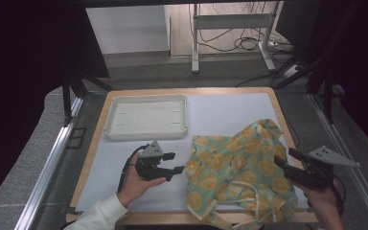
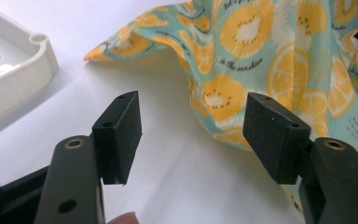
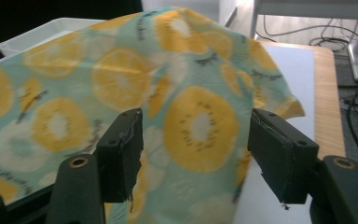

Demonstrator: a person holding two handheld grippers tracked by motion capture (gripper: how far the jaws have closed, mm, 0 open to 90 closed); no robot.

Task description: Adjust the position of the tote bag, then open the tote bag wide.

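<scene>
Left gripper view: your left claw [image 2: 193, 135] has jaws apart, nothing between them, just bare desk [image 2: 168, 186], with the cloth [image 2: 261, 56] lying beyond the tips. Right gripper view: your right claw [image 3: 196, 151] is apart too; the cloth [image 3: 144, 93] bulges up right in front of the pads [image 3: 121, 144], but they aren't clamped on it.

High view: left claw [image 1: 170, 163] sits mid-desk near the front edge, just beside the cloth's left side. Right claw [image 1: 285, 160] is at the right edge, over the cloth's right side. Cloth [image 1: 239, 167], teal with orange fruit slices, lies crumpled on the front right corner of the desk, partly hanging over the front edge. White tray [image 1: 146, 117] near the back left, nothing in it.

Progress, my read: cloth isn't folded or flattened, not in the tray, neither claw has it. Pretty much everything's left: you need a fresh grip first.

View differences: the high view gives the tray whole and the overhang; the left gripper view gives the cloth's printed lettering and a tray corner [image 2: 37, 51].
</scene>
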